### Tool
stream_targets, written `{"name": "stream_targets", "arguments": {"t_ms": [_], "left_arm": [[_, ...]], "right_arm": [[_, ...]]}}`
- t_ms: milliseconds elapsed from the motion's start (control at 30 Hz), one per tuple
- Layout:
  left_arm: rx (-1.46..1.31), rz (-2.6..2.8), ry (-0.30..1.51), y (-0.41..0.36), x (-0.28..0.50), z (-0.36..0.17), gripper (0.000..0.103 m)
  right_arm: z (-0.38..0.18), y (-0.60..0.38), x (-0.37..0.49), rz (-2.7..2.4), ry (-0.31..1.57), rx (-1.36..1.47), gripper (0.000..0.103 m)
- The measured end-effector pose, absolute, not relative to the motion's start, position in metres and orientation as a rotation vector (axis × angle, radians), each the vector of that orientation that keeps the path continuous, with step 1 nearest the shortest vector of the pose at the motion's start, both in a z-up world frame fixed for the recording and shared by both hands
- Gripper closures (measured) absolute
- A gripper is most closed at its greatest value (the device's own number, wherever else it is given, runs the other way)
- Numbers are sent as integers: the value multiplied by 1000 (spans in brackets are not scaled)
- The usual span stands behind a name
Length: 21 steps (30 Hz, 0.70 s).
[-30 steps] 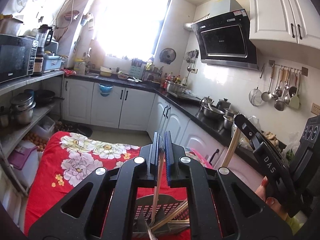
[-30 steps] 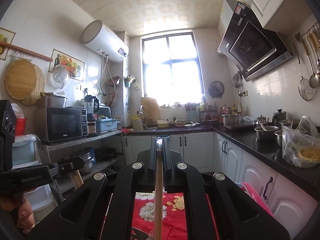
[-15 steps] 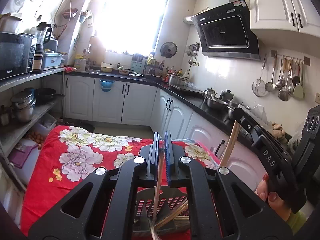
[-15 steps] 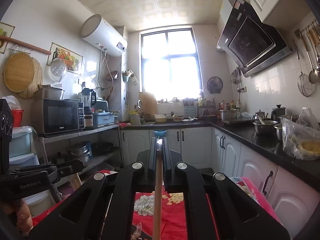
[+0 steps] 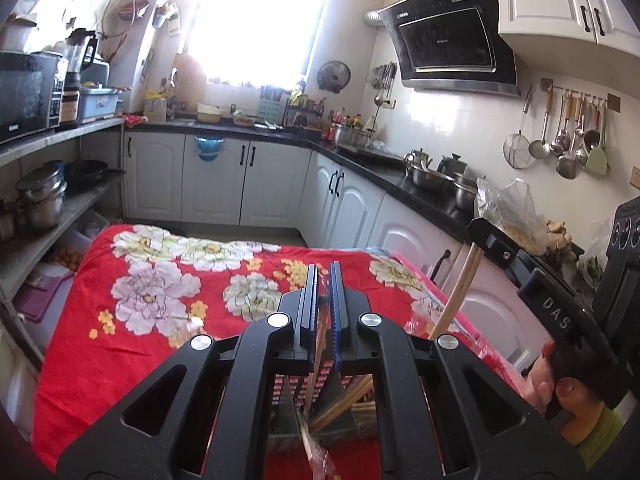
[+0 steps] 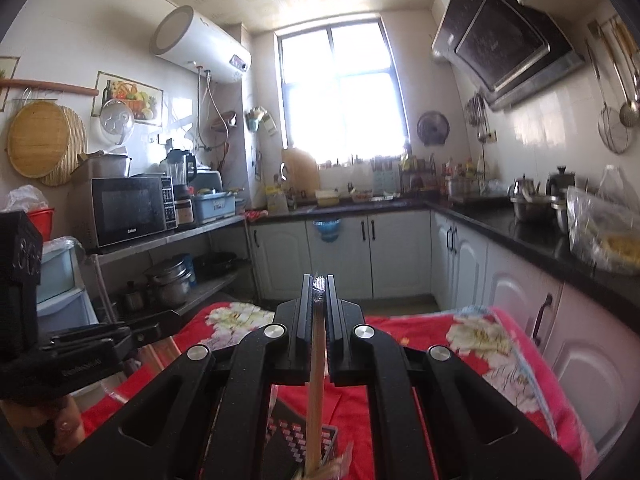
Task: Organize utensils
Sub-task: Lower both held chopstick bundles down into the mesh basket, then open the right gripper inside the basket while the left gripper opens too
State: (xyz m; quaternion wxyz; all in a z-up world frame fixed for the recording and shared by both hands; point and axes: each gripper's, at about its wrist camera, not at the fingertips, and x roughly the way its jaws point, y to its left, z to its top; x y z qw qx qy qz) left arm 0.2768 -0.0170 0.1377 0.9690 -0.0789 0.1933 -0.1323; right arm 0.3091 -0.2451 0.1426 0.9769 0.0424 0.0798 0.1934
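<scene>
My left gripper [image 5: 324, 276] is shut on a wooden utensil handle [image 5: 319, 354] wrapped in clear film, which runs down into a slotted dark utensil basket [image 5: 320, 390] holding several wooden sticks. My right gripper [image 6: 319, 280] is shut on a wooden stick [image 6: 316, 392] that reaches down toward the same basket [image 6: 296, 436]. In the left wrist view the right gripper [image 5: 490, 242] stands to the right with its stick [image 5: 456, 300] angled down. In the right wrist view the left gripper's body [image 6: 80, 344] is at lower left.
The basket sits on a table with a red floral cloth [image 5: 152, 300]. White cabinets under a black counter [image 5: 400, 176] run along the back and right. Shelves with a microwave [image 6: 128, 210] and pots are on the left. A bag [image 6: 604, 228] lies on the counter.
Both views have tilted downward, showing more of the red cloth and the basket. Both grippers keep their hold on their sticks.
</scene>
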Motion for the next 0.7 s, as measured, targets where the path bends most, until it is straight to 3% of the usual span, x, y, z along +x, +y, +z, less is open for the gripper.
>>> {"name": "stream_targets", "arguments": {"t_ms": [700], "left_arm": [[-179, -296, 424, -13, 249, 125, 100]], "right_arm": [[124, -244, 287, 416, 344, 135, 96]]}}
